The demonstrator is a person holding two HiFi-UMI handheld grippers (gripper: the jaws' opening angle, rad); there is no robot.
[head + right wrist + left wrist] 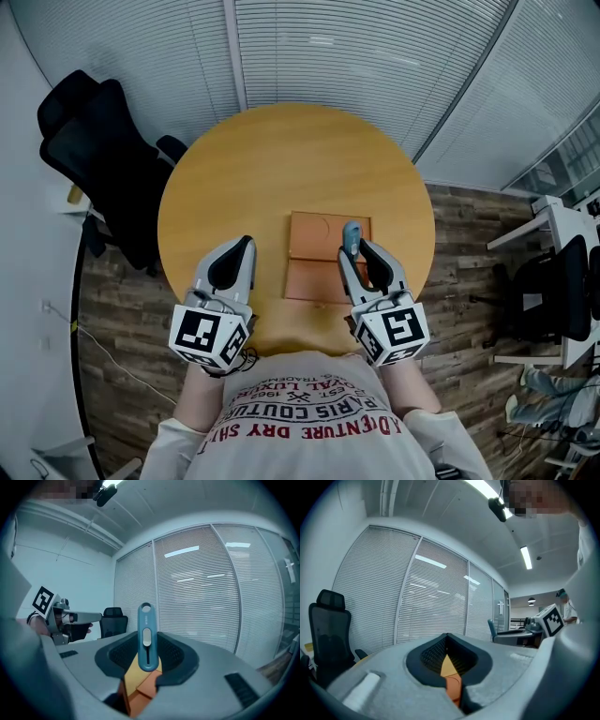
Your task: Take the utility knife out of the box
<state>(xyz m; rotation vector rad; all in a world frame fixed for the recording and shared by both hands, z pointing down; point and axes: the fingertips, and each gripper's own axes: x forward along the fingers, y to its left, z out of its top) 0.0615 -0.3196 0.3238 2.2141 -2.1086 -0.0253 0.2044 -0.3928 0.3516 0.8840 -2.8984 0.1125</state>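
A: So, how will the utility knife handle?

B: Lightly, I'd judge. It has a slim blue plastic body, stiff, and smooth enough to slip if pinched loosely. Its flat sides below the slider are the place to grip, and the blade looks retracted.

A: And where is it relative to the tongs?

B: It sits between the jaws of the right tongs, which are closed on its near end. The end with the hanging hole sticks out past the tips toward the far side.

A: Is it out of the box?

B: It looks lifted, over the box's far right corner. The brown box lies flat on the round worktop.

A: The left tongs?

B: They're closed to a narrow slit and hold nothing. They hang left of the box, apart from it and the utility knife.
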